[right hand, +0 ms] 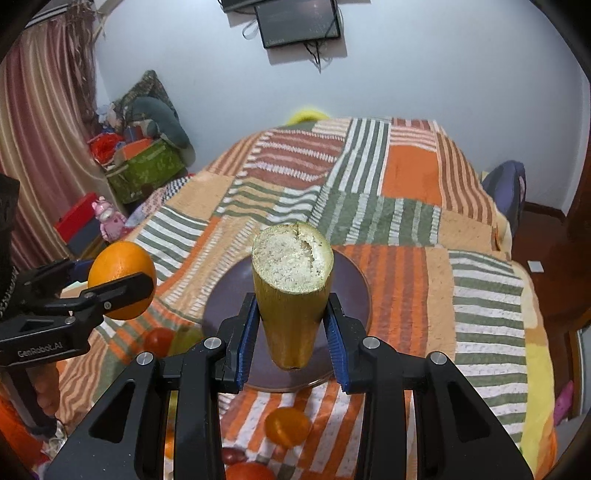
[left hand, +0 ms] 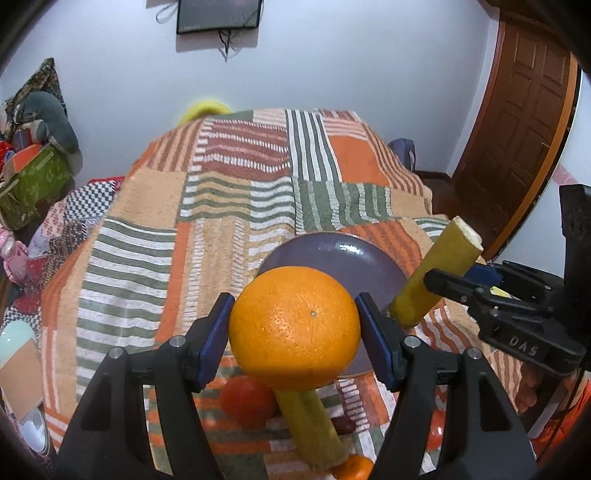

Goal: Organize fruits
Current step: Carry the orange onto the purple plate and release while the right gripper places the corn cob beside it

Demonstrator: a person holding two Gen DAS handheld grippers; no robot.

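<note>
Left claw [left hand: 294, 328] clamped on an orange [left hand: 294, 326], blue pads [left hand: 216, 338] pressed against both its sides, fruit held up off the bed above the near edge of a purple plate [left hand: 343, 254]. Same orange [right hand: 122, 278] seen from the right wrist at the left of the scene, gripped by the left claw [right hand: 110, 291] and raised over the quilt [right hand: 410, 166].

Right claw [right hand: 293, 332] closed around a cane piece [right hand: 291, 295], a short yellow-green stalk with a pale, fibrous cut end facing the camera; blue pads [right hand: 246, 334] squeezing its lower half. Held over the plate [right hand: 354, 291], clear of its surface. From the left wrist, same cane piece [left hand: 436, 269] tilted up to the right, crossing the plate's right rim, with the right claw [left hand: 476, 291] closed on its middle.

Plate resting on the striped patchwork quilt [left hand: 221, 206] covering the bed, nothing lying in it.

Near the plate, loose on the quilt: a second cane piece [left hand: 314, 428] lying lengthwise, a red fruit [left hand: 247, 402] just left of it, a small orange fruit [left hand: 354, 469] at its near end, a dark red fruit [left hand: 345, 424] to its right. From the right wrist, a small orange fruit [right hand: 288, 426] near the plate's near edge and a red fruit [right hand: 159, 341] to its left.

Dark screen [right hand: 299, 24] on the far wall; wooden door [left hand: 517, 129] at far right.
</note>
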